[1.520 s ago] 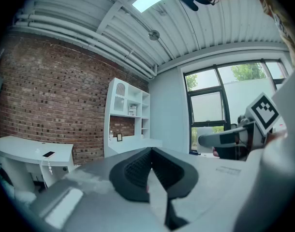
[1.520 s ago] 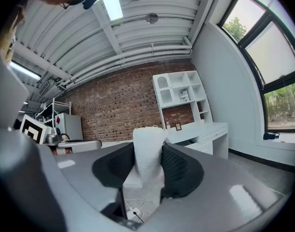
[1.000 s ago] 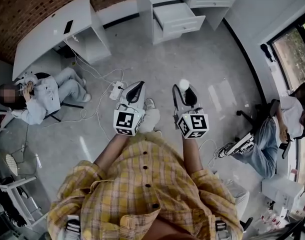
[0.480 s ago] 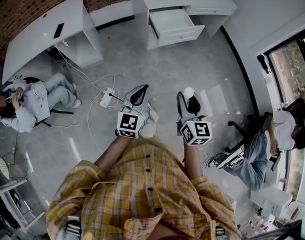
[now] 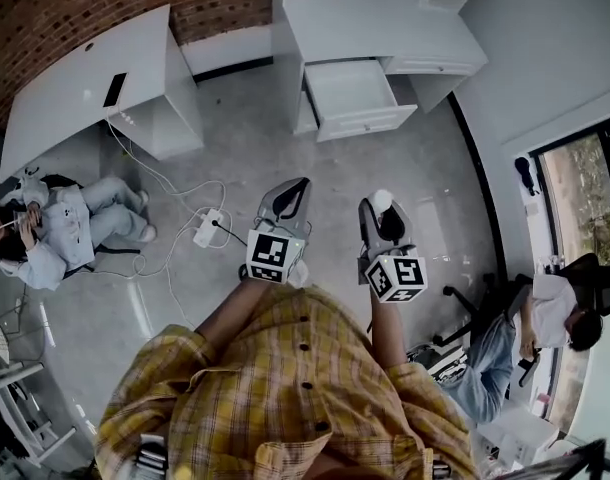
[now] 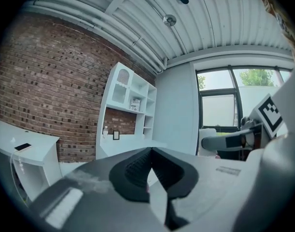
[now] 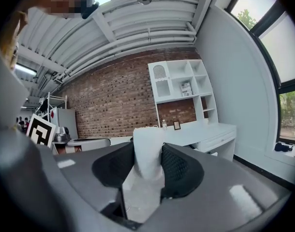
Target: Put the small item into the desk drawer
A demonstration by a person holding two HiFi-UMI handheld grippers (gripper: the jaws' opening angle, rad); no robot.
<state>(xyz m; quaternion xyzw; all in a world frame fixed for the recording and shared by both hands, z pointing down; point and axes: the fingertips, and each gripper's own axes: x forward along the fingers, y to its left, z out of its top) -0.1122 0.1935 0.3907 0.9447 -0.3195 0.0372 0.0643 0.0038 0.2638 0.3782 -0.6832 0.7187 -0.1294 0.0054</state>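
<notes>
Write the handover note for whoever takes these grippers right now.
Left gripper: shut, empty.
Right gripper: shut on the small white item.
Desk drawer: pulled open, across the floor ahead; it looks empty.
Done: item picked up, drawer open.
Left: carry the item to the drawer, put it in and release.

- No word or number can be read anywhere.
- Black-and-white square markers without letters cover the left cube (image 5: 268, 256) of the left claw (image 5: 297, 188) and the right cube (image 5: 396, 277) of the right claw (image 5: 383, 211).
- Above the table (image 7: 205, 129), a shelf box (image 7: 186, 88) carries what may be print, too small to read.
</notes>
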